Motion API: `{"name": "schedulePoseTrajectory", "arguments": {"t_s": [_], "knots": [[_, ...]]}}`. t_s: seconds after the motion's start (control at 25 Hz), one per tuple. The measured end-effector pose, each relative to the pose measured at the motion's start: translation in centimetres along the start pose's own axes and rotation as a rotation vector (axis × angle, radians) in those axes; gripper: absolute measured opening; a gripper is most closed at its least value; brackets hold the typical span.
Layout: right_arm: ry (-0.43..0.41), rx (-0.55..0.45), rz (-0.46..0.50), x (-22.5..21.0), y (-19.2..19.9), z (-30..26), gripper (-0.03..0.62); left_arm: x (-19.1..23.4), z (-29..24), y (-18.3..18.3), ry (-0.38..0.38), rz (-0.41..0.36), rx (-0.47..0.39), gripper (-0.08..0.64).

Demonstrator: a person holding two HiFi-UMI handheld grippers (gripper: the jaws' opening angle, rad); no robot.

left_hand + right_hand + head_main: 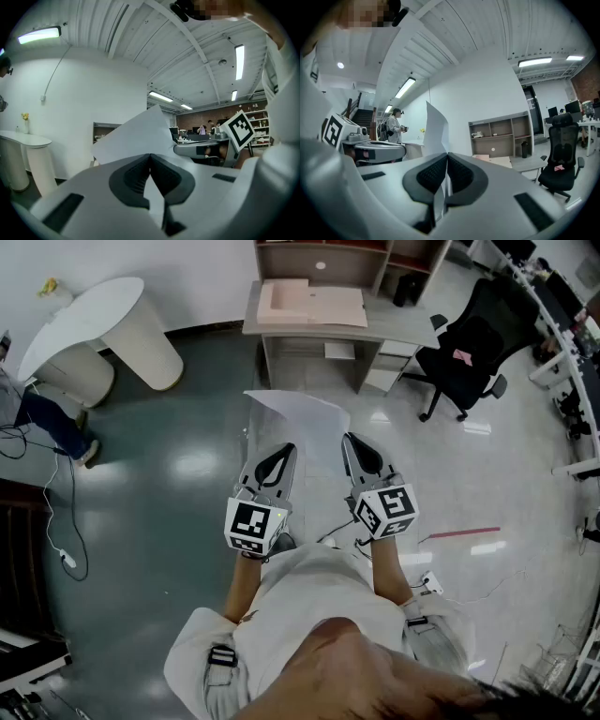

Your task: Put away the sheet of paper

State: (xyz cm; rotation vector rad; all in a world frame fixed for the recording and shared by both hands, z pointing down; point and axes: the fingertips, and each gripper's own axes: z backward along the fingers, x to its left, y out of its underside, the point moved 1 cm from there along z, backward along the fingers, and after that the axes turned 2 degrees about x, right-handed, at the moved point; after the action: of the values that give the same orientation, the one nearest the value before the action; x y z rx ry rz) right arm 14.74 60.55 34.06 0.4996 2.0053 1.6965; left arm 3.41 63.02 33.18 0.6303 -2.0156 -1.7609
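Glossy grey floor (169, 474); a desk (398, 322) with shelves (323, 261) — black office chair (466, 343) beside; white walls (93, 89).

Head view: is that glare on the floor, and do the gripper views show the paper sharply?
Head view: yes, lamp reflections blotch the glossy floor, yet the sheet of paper reads clearly. Left gripper view: fisheye bending, dark corners, paper sharp, jaws slightly soft. Right gripper view: same distortion, paper seen nearly edge-on.
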Motion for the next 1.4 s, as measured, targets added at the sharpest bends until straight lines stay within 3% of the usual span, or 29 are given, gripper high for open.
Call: {"name": "schedulePoseTrajectory", "arguments": {"t_s": [0.84,1.12,1.4], "knots": [[0.062,0.006,0.004,6.2,-0.4,-9.1,0.018,11.6,1.1,1.3,0.068,0.011,-0.013,0.02],[0.056,0.023,-0.002,4.9,-0.7,-11.4,0.018,13.3,-0.9,1.0,0.062,0.019,-0.003,0.02],[-0.009,0.008,-0.012,2.1,-1.2,-15.7,0.018,15.5,-4.5,0.7,0.005,0.0,0.015,0.02]]}}
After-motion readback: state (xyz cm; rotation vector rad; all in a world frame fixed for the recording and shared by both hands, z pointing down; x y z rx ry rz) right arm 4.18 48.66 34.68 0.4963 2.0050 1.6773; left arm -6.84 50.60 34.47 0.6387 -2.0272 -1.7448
